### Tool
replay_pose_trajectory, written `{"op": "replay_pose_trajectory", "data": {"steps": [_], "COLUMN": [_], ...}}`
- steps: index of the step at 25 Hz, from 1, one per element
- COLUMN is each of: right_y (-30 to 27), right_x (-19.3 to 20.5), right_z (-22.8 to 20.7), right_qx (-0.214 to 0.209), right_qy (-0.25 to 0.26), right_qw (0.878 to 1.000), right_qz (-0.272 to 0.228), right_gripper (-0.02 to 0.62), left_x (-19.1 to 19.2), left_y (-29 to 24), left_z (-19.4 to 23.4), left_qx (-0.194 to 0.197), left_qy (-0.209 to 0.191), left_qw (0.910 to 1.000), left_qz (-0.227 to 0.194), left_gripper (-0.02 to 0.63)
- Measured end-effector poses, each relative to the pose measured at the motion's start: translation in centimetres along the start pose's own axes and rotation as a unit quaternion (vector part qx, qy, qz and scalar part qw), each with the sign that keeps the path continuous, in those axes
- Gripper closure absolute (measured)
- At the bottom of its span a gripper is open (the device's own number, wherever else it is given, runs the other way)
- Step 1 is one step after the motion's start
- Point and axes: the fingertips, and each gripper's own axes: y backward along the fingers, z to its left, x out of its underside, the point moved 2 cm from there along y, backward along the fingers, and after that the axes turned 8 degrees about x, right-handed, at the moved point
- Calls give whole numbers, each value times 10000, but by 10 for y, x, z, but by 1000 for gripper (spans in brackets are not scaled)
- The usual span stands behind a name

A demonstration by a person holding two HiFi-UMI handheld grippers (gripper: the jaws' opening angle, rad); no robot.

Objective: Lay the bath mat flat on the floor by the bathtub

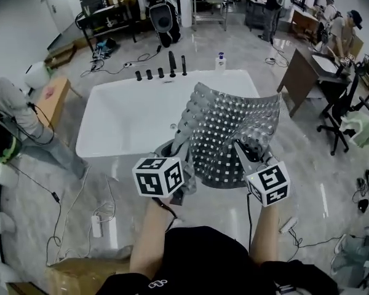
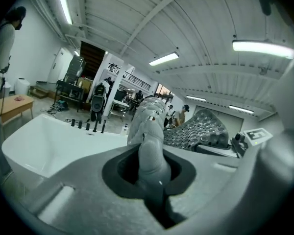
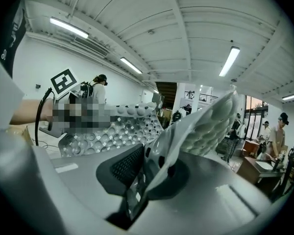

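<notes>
Left side first: a person (image 1: 24,128) stands well off left of the bathtub (image 1: 123,115), with cables (image 1: 55,195) and a power strip (image 1: 96,226) on the floor (image 1: 111,183) at that end.

Left claw (image 1: 172,155) is clamped tight on a bunched left corner of the bath mat (image 1: 234,134). The left gripper view shows the jaws nearly together on a thick fold of the mat (image 2: 147,126), claw (image 2: 149,180).

The mat is in the air, not on the floor. It rises up and forward from both claws and arches over the tub's near rim, bumpy side showing. The held edge runs left to right, roughly along that rim.

Key relation: the target floor strip lies below the mat, between the person and the tub. Likely move is down and slightly back, then spread. Both claws look equally near the floor, so neither leads.

Right claw (image 1: 246,149) pinches the mat's right corner. In the right gripper view the claw (image 3: 137,190) is closed on the thin mat edge (image 3: 206,126), with the rest curling up and away.

In the way: the tub rim, which the far edge could drape into. The left corner is crumpled and needs pulling out.

Further right, clear of the drop zone: a cable (image 1: 307,241), a worktop (image 1: 301,72) and an office chair (image 1: 341,112).
</notes>
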Motion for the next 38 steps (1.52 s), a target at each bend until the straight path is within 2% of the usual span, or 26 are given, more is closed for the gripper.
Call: {"op": "replay_pose_trajectory", "data": {"steps": [9,14,19,23,29,32,38], "right_y": [-91,-114,-122,-125,-120,-112,-103], "right_x": [-36,-39,-32,-12,19,40,83], "right_z": [79,103,108,117,124,114,103], "right_qx": [-825,-969,-848,-819,-908,-931,-1079], "right_qy": [250,266,138,174,259,135,-459], "right_qw": [9962,9949,9960,9947,9896,9877,9824], "right_qz": [-147,-27,232,603,1085,1246,1451], "right_gripper": [558,558,558,558,558,558,558], "left_x": [-23,-23,-20,4,40,55,83], "left_y": [61,73,69,65,49,38,32], "left_z": [99,133,146,158,155,146,134], "left_qx": [-705,-765,-549,-443,-223,-252,-539], "left_qy": [182,355,483,836,1293,1404,1344], "left_qw": [9969,9960,9972,9954,9913,9896,9872], "left_qz": [-307,-289,-182,-140,48,184,662], "left_gripper": [577,577,577,577,577,577,577]}}
